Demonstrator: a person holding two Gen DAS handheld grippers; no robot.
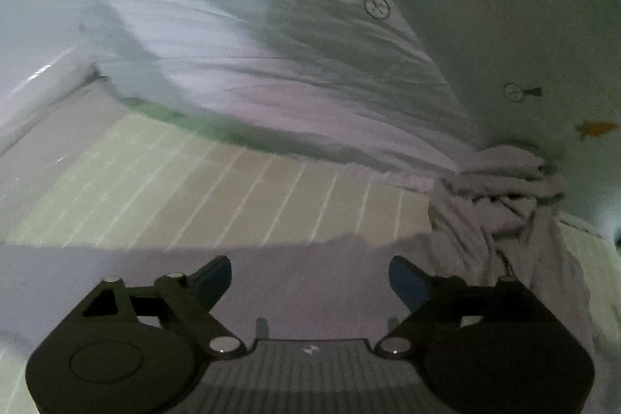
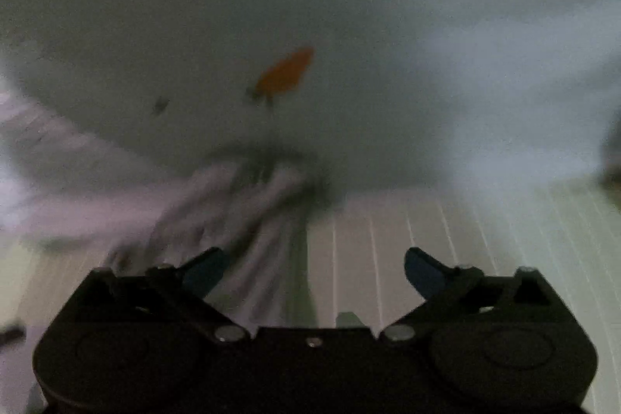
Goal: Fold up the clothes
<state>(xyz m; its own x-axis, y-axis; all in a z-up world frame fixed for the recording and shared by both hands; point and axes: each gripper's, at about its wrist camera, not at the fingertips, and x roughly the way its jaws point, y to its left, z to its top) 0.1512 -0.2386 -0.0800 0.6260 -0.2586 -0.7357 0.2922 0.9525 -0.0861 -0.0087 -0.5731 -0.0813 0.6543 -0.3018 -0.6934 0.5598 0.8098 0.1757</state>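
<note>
A pale lilac garment lies spread across the bed, motion-blurred, with a bunched, knotted part at the right. Its near edge lies under my left gripper, which is open with nothing between its blue-padded fingers. In the right wrist view the same garment shows as blurred folds running down toward my right gripper. That gripper is open too, its left finger over the cloth, its right finger over bare sheet.
A striped cream sheet covers the surface under the garment. Behind lies white bedding with a small orange carrot print and small circular marks. The right wrist view is heavily blurred.
</note>
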